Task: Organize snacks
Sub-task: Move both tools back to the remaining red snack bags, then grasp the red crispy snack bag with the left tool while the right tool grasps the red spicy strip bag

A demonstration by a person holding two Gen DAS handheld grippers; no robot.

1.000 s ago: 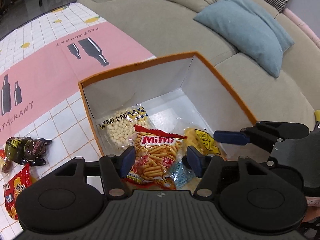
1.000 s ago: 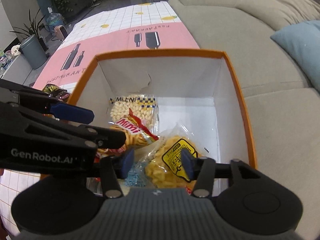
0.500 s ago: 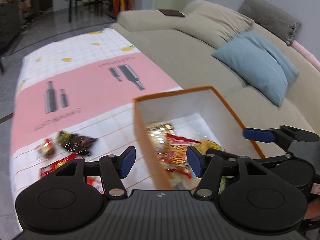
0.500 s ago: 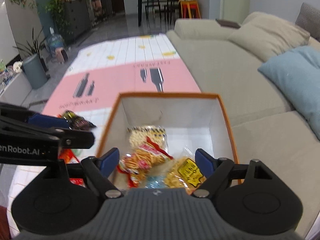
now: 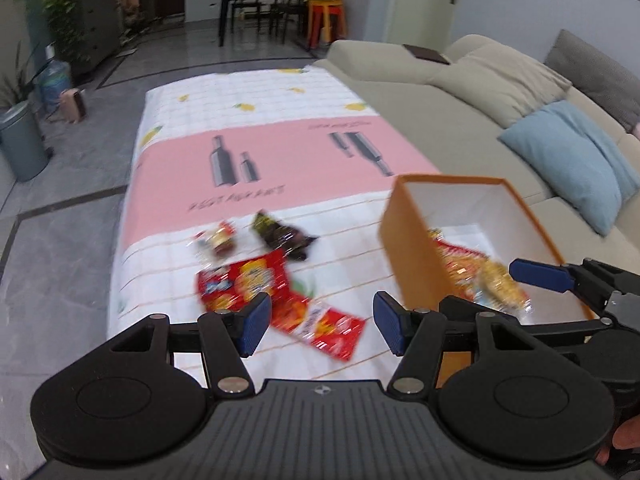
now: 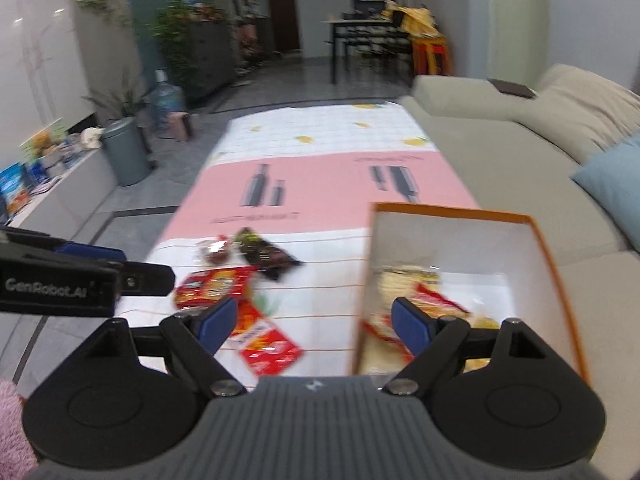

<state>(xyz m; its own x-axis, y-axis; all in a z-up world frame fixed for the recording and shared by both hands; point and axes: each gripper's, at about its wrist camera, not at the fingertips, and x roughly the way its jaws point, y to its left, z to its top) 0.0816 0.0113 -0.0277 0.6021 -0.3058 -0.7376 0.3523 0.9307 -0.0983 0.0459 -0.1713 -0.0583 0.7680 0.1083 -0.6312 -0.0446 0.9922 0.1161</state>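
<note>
The orange box (image 5: 416, 248) looks like matt cardboard with smooth white walls inside. At its nine o'clock, the red snack packets (image 5: 244, 280) and the dark packet (image 5: 280, 236) are glossy, crinkled film. The tablecloth (image 5: 280, 160) beneath is smooth with a slight sheen. The sofa (image 5: 432, 120) at three o'clock is matt woven cloth, like its blue cushion (image 5: 572, 156). The floor (image 5: 60, 248) is polished grey tile.

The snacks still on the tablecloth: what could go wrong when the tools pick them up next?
The red packets overlap each other, so a tool may lift two or pinch only a slippery film edge. The orange box stands near the table edge beside the sofa; a bump could push it off. Both views are blurred, so aiming now is uncertain. The left tool and the right tool are open.
</note>
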